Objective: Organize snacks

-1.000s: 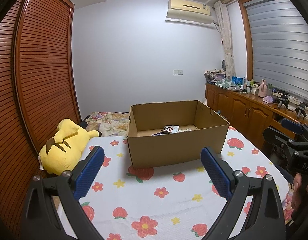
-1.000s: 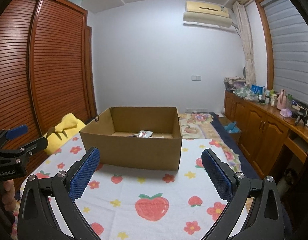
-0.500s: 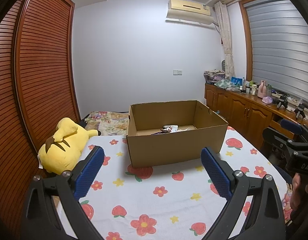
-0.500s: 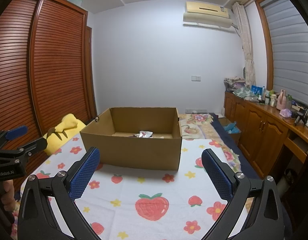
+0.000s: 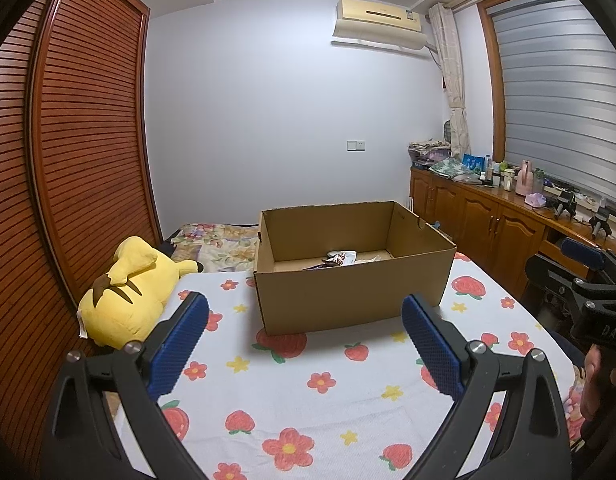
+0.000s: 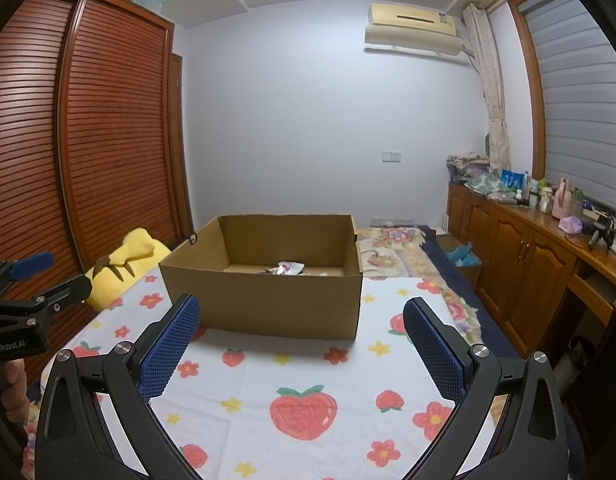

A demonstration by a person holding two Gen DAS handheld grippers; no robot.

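An open cardboard box (image 5: 350,292) sits on a bed covered by a white cloth (image 5: 308,400) printed with red strawberries and flowers. The box is a plain brown corrugated rectangle with no flaps showing, its long axis running across the left wrist view and one corner turned toward the right wrist camera. Inside the box, on its floor toward the back wall, lie a few snack packets (image 5: 340,258): a crinkled, shiny white-and-red wrapper and something dark beside it; which way they point is hard to read, since the box's front wall hides most of them. In the right wrist view the same packets (image 6: 286,269) show as a small silvery heap near the middle of the box floor.

The left gripper (image 5: 304,320) hovers in front of the box, above the cloth, its jaws spread wide with nothing between them; the fingers carry blue, finely ribbed pads (image 5: 180,346) on black frames. The right gripper (image 6: 300,322) is likewise in front of the box, jaws wide apart and empty.

Left of the box, a soft yellow plush toy (image 5: 132,292) with brown stripes lies against a slatted wooden wardrobe (image 5: 68,160). Right of the box runs a wooden cabinet (image 5: 492,220) with bottles on top.
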